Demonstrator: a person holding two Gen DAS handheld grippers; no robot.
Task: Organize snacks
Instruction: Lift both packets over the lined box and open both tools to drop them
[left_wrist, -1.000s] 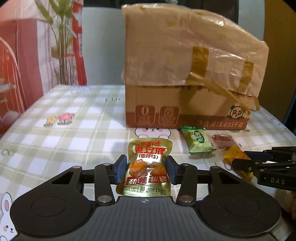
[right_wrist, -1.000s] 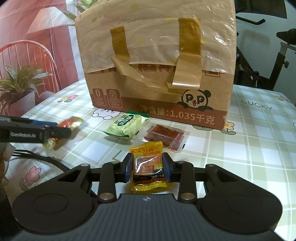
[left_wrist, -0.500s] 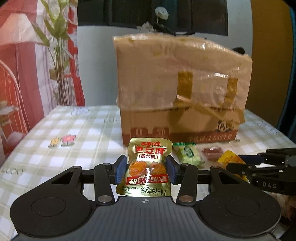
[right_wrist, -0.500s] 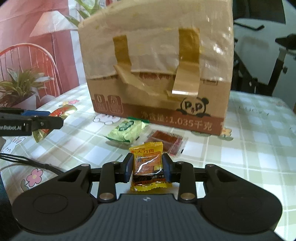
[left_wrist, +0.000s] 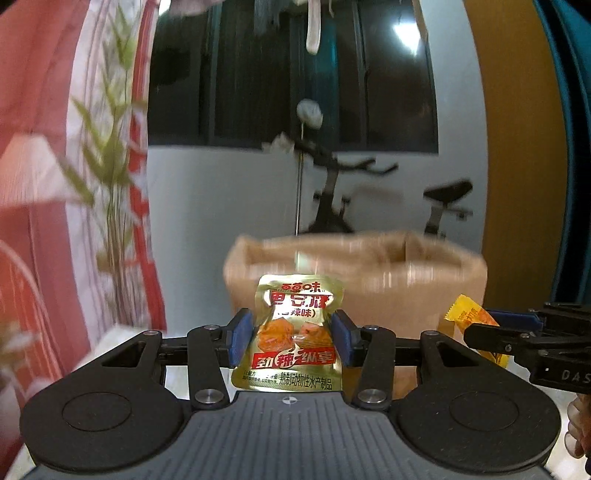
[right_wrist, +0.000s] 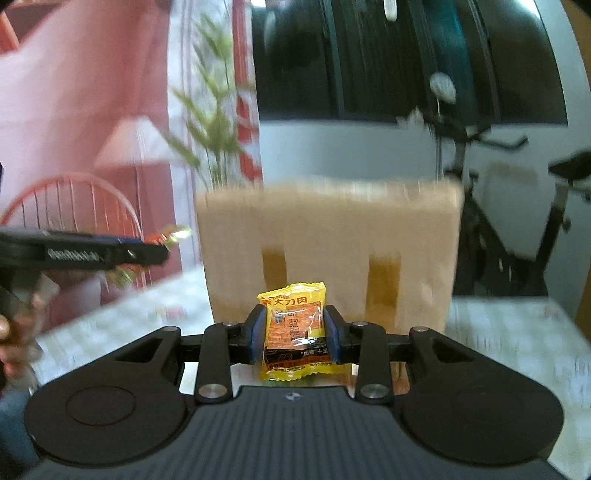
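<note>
My left gripper (left_wrist: 293, 332) holds a gold snack packet (left_wrist: 295, 314) upright by its sides. Its jaws are opening slightly, and the blue pads still press the packet. My right gripper (right_wrist: 294, 334) is shut on a small yellow meat-snack packet (right_wrist: 293, 321). Both are level with the top of the taped cardboard box (left_wrist: 388, 280), whose open rim shows in the left wrist view. The same box (right_wrist: 332, 236) fills the middle of the right wrist view. Each gripper appears at the side of the other's view: the right gripper (left_wrist: 480, 332) and the left gripper (right_wrist: 162, 251).
A checked tablecloth (right_wrist: 517, 332) covers the table under the box. An exercise bike (left_wrist: 369, 192) stands behind the box. A plant (left_wrist: 110, 166) and a red chair (right_wrist: 74, 206) are to the left. A person's hand (right_wrist: 7, 343) shows at the left edge.
Both grippers have risen with their packets from near the tabletop to the height of the box's top. The loose snacks on the table have dropped out of view.
</note>
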